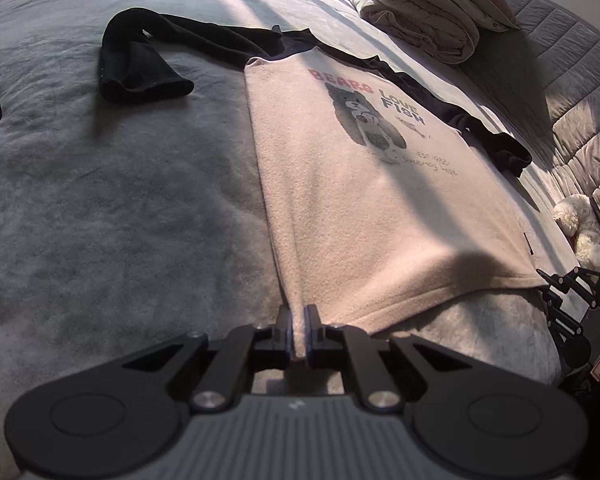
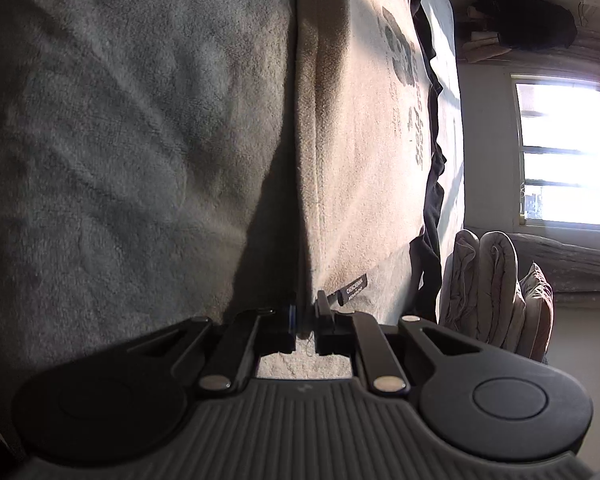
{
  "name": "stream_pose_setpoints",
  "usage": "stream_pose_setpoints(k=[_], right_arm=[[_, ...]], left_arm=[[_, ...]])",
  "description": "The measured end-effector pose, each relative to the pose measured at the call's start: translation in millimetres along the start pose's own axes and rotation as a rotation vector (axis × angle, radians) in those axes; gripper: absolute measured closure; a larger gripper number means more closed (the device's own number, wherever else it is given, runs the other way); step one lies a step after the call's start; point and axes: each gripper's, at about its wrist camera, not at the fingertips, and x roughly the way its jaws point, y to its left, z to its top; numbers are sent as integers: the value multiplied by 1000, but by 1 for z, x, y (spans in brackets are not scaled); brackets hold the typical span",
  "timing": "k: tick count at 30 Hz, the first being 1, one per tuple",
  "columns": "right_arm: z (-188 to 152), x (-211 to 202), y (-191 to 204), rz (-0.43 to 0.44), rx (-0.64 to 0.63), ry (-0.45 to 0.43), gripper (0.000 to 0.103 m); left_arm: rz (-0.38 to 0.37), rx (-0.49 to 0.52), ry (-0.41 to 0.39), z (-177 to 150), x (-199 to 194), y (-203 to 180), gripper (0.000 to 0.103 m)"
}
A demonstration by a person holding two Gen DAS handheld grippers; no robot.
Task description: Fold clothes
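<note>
A beige fleece shirt with black sleeves and a bear print lies face up on the grey bed. Its left sleeve curls out to the far left; the right sleeve runs along the shirt's right side. My left gripper is shut on the shirt's near left hem corner. My right gripper is shut on the other hem corner of the shirt, beside a small black label. That right gripper also shows at the right edge of the left wrist view.
A grey fleece blanket covers the bed. Folded quilts and pillows are stacked at the far right corner, and a white plush toy lies at the right edge. A bright window is in the wall beyond the bed.
</note>
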Motion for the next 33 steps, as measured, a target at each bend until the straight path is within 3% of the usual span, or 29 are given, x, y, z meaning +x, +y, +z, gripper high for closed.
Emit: stream_pose_setpoints(k=[5,6,7,9,10,14,23,24,26,27,28,32,33], right_arm=[[1,-3,-7,2,78,22,85],[0,-5,-9,6,97,23,84],[-1,-8,-12,11,119,21,79],[-4,-13,-20,24,183,22,65],[-6,-16,-25,38,218,24,59],[-11,-24,-52,111,394,7,50],[-2,-29,-98,216,825,-137,42],[2,-28,-99,237,844,-160,42],[10,-29,-97,290,848,-211,42],[14,-32,-93,313,831,-234,42],[17,-34,-90,340,813,-252,44],[27,-36,-78,466,800,-317,71],[29,-36,-76,478,802,-332,73]], left_arm=[[-19,-47,12,8,-2,7,87],[-17,-59,17,10,-3,8,78],[4,-50,5,14,-5,7,65],[46,-33,-19,20,-10,4,55],[67,-24,-31,23,-13,3,53],[100,14,-97,38,-16,-6,44],[1,156,-149,63,25,-55,42],[-20,184,-141,63,28,-61,44],[-98,232,-112,62,29,-69,60],[-151,259,-102,60,28,-72,73],[-202,288,-93,57,27,-75,74],[-293,489,-89,31,19,-90,74],[-315,538,-88,25,17,-94,74]])
